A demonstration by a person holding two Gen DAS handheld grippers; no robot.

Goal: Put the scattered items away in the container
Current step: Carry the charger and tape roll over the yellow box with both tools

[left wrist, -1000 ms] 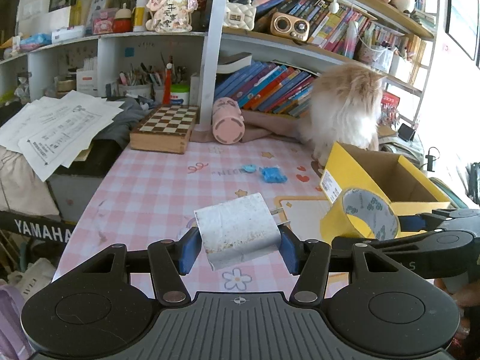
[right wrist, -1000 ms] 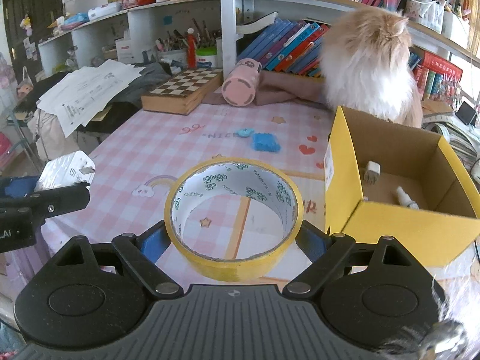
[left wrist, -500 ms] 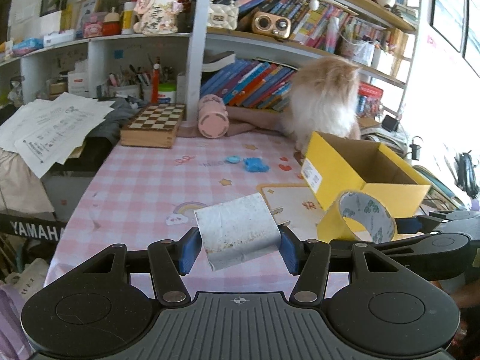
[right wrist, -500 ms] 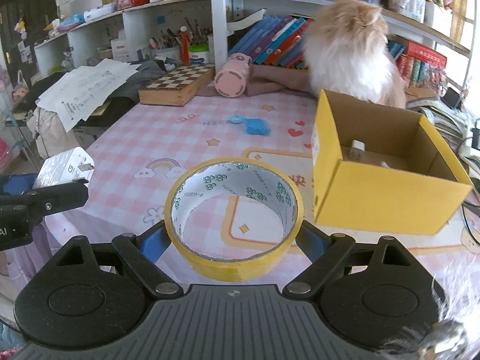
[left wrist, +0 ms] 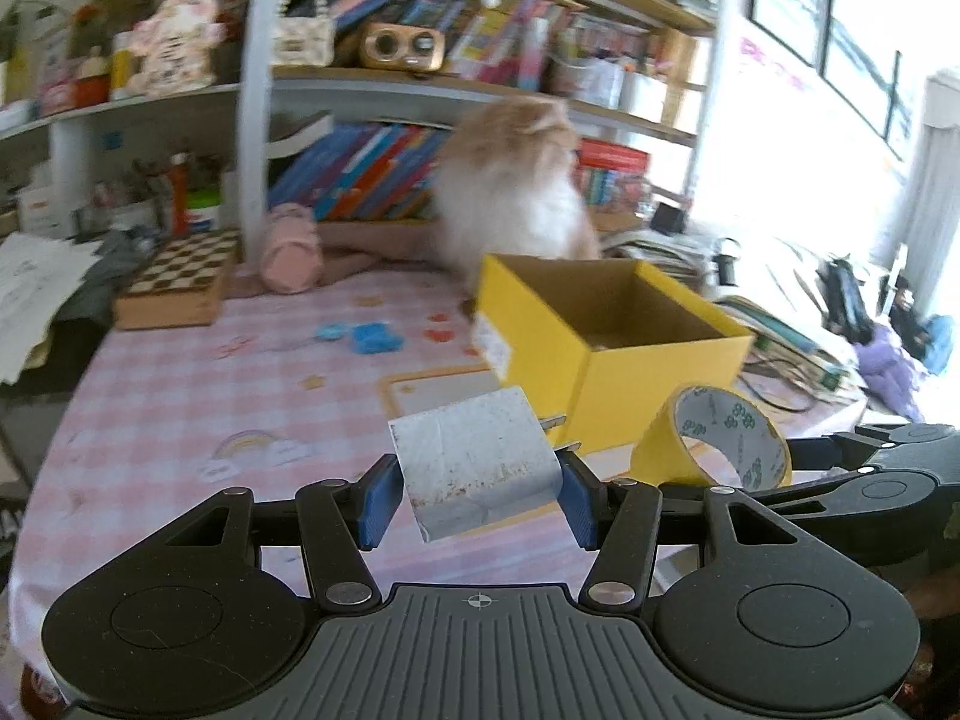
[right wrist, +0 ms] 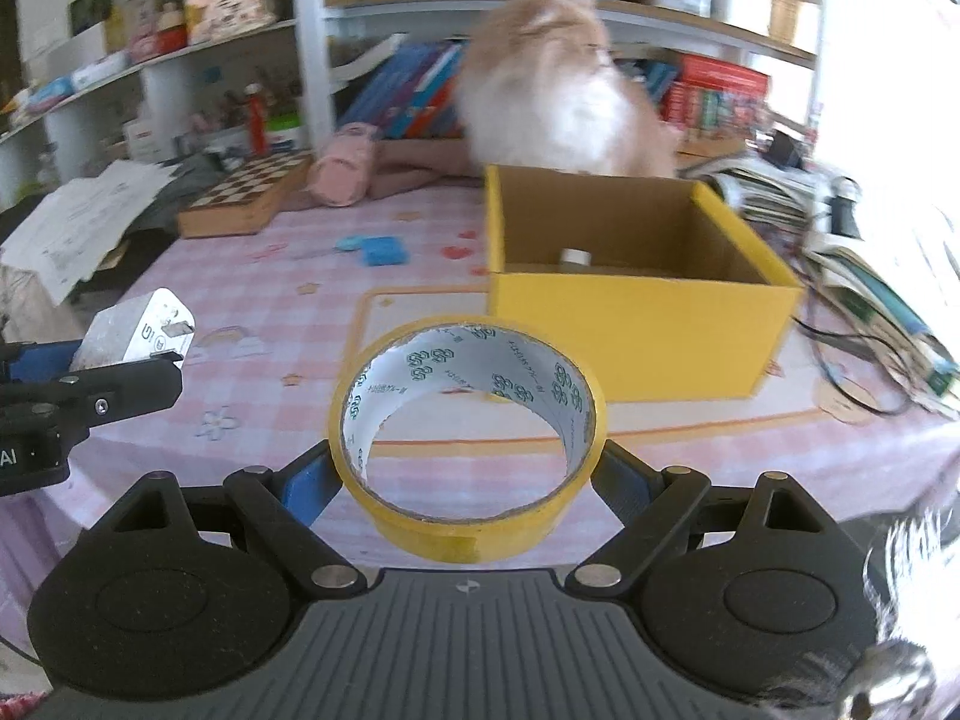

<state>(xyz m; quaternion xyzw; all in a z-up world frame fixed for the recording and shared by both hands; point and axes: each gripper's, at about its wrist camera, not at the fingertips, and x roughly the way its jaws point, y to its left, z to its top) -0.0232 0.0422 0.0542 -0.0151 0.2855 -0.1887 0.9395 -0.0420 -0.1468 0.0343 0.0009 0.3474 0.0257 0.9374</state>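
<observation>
My left gripper (left wrist: 477,495) is shut on a white plug adapter (left wrist: 474,468), held above the table's near edge. It also shows in the right wrist view (right wrist: 135,333). My right gripper (right wrist: 465,480) is shut on a yellow tape roll (right wrist: 468,438), also seen in the left wrist view (left wrist: 714,441). An open yellow box (right wrist: 636,324) stands on the pink checked table just beyond both grippers, with a small white item (right wrist: 575,256) inside. In the left wrist view the box (left wrist: 606,360) is ahead and to the right. Blue items (right wrist: 381,249) lie on the table beyond.
A fluffy cat (right wrist: 558,102) sits behind the box. A chessboard box (left wrist: 180,282) and a pink roll (left wrist: 291,255) lie at the table's back, under bookshelves. Papers (right wrist: 84,222) hang at the left. Cables and magazines (right wrist: 864,288) lie right of the box.
Both grippers have pulled back and swung right with their loads, so the yellow box now sits nearer the centre of both views. The cat has turned its head.
</observation>
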